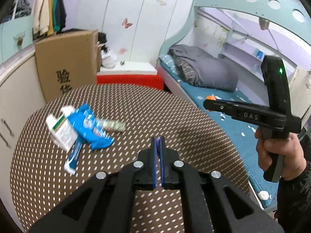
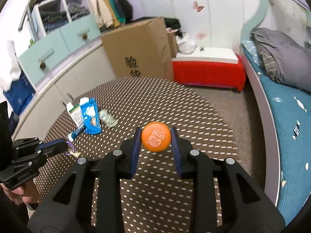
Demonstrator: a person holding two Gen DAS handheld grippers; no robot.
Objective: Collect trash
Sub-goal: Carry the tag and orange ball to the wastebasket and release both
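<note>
A: Right wrist view, largest item first: the round table [image 2: 175, 104] with the brown dotted cover carries the remaining trash. The pile sits at its far left edge, ahead and to the left of both tools.

B: Contents of the pile?

A: A blue snack wrapper [image 2: 89, 116], a white carton [image 2: 74, 113] leaning against it, a toothpaste tube [image 2: 76, 133] lying in front with its long axis running from near-left to far-right, and a crumpled clear wrapper [image 2: 108, 118] just to the right. All touch or overlap.

B: State of the right gripper [image 2: 156, 139]?

A: Clenched on an orange bottle cap [image 2: 156, 139] printed DAYAO. Both blue pads press its rim. The cap is lifted clear of the table.

B: And the left gripper [image 1: 159, 143]?

A: Pads pressed together. In the right wrist view a small purple loop with a scrap [image 2: 71, 149] hangs at its tip, so it appears to grip that. In its own view the item is too thin to make out.

B: Which hand is nearer the pile?

A: The left, judging from both views. No bin is visible, so the drop-off point cannot be told. Judgement: both tools are loaded and must unload before the pile is approached.
</note>
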